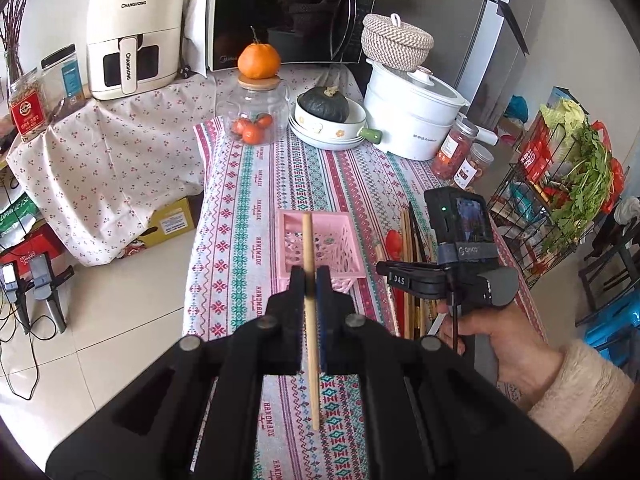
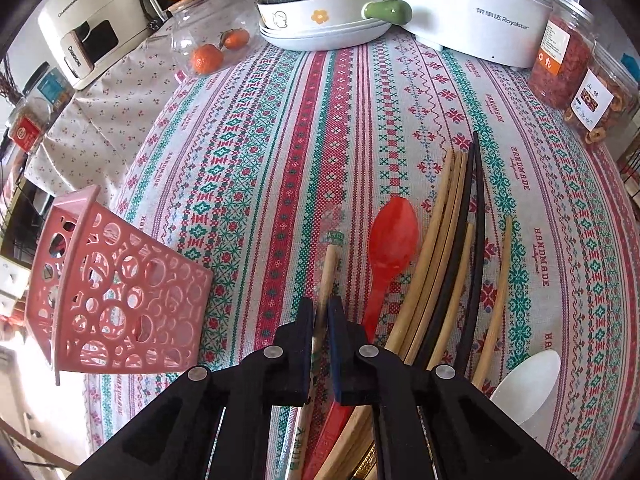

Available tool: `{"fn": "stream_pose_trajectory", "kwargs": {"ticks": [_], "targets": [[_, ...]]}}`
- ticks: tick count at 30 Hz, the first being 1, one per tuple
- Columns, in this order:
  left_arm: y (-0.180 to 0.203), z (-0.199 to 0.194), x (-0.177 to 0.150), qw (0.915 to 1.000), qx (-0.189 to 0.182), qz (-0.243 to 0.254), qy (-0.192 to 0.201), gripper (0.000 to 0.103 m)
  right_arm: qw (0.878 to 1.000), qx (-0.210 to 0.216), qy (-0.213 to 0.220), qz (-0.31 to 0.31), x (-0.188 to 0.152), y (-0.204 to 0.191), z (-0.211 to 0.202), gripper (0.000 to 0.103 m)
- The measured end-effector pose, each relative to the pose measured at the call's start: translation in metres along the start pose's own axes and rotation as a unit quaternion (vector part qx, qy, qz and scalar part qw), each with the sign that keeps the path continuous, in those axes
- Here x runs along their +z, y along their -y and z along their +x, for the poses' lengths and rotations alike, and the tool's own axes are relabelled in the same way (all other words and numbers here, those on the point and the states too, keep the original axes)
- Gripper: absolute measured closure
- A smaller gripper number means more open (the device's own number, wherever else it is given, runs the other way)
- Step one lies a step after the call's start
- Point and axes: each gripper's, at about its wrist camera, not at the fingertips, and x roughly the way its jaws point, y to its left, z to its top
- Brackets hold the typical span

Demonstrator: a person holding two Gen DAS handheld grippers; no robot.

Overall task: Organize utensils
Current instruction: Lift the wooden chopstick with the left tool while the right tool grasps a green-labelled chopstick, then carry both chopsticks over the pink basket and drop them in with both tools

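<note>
Your left gripper (image 1: 310, 280) clamps a wooden chopstick (image 1: 310, 320) at lower centre, just before the pink basket (image 1: 320, 240); your right gripper (image 2: 320, 308) pinches a wrapped chopstick (image 2: 328, 276); right of it lie a red spoon (image 2: 390, 236) and loose chopsticks (image 2: 448, 240); bowls (image 2: 320, 20) crowd the top.

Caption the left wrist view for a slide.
Left tongs shut on a pale wooden chopstick above the pink perforated plastic basket.

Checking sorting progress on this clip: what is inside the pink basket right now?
No utensil shows inside the pink basket; through its open top only the perforated floor shows. The wooden chopstick held in the left gripper covers a strip of the inside.
</note>
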Motion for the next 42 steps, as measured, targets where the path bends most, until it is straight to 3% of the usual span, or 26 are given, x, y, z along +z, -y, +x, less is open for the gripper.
{"fn": "stream_pose_trajectory", "kwargs": {"ticks": [7, 15, 21, 27, 31, 36, 42], "targets": [[0.007, -0.028, 0.004, 0.9992, 0.001, 0.013, 0.039, 0.097, 0.995, 0.034, 0.097, -0.004, -0.009, 0.007, -0.069, 0.098], [0.024, -0.082, 0.02, 0.9932, -0.007, 0.032, 0.112, 0.097, 0.978, 0.061, 0.199, -0.016, -0.026, 0.011, -0.155, 0.098], [0.023, -0.118, 0.032, 0.9741, 0.007, 0.012, 0.226, 0.097, 0.955, 0.074, 0.288, -0.023, -0.037, 0.007, -0.214, 0.098], [0.017, -0.099, 0.039, 0.951, 0.026, -0.011, 0.308, 0.097, 0.934, 0.08, 0.347, -0.019, -0.041, -0.002, -0.236, 0.098], [0.014, -0.064, 0.045, 0.9527, 0.039, -0.002, 0.301, 0.097, 0.929, 0.083, 0.36, -0.017, -0.039, -0.006, -0.234, 0.098], [0.002, -0.017, 0.048, 0.964, 0.054, -0.011, 0.26, 0.097, 0.925, 0.078, 0.372, -0.02, -0.038, -0.011, -0.226, 0.098], [-0.017, 0.015, 0.055, 0.9766, 0.043, -0.044, 0.206, 0.097, 0.921, 0.08, 0.379, -0.029, -0.038, -0.021, -0.219, 0.098]]}}
